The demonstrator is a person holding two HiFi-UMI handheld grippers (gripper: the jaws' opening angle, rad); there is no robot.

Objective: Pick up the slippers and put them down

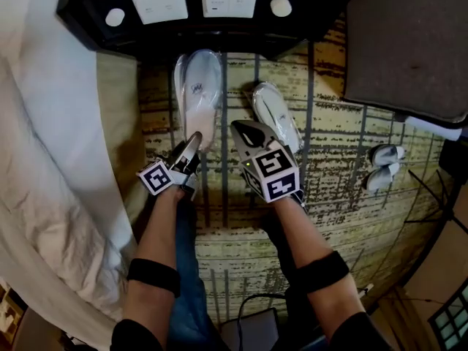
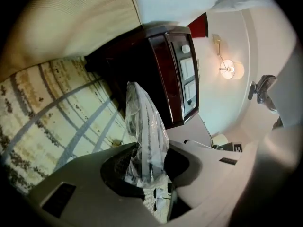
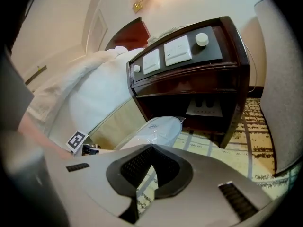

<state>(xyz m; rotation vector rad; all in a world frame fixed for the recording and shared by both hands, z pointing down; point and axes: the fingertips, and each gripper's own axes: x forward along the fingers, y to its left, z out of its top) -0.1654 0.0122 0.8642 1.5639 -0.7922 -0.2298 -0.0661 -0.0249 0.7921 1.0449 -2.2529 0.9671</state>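
A white slipper in a clear plastic bag (image 1: 199,93) hangs over the patterned carpet in front of the nightstand. My left gripper (image 1: 192,143) is shut on its near end. In the left gripper view the crinkled bag (image 2: 144,122) stands up between the jaws of the left gripper (image 2: 147,167). A second bagged white slipper (image 1: 276,114) lies on the carpet just right of my right gripper (image 1: 243,129). The right gripper is shut with nothing in it. In the right gripper view the right gripper (image 3: 149,167) points toward the held slipper (image 3: 154,130).
A dark wooden nightstand (image 1: 197,31) with switch panels stands at the top. A bed with white bedding (image 1: 44,137) fills the left side. A grey upholstered seat (image 1: 406,42) is at the upper right. Another pair of white slippers (image 1: 384,167) lies at the right.
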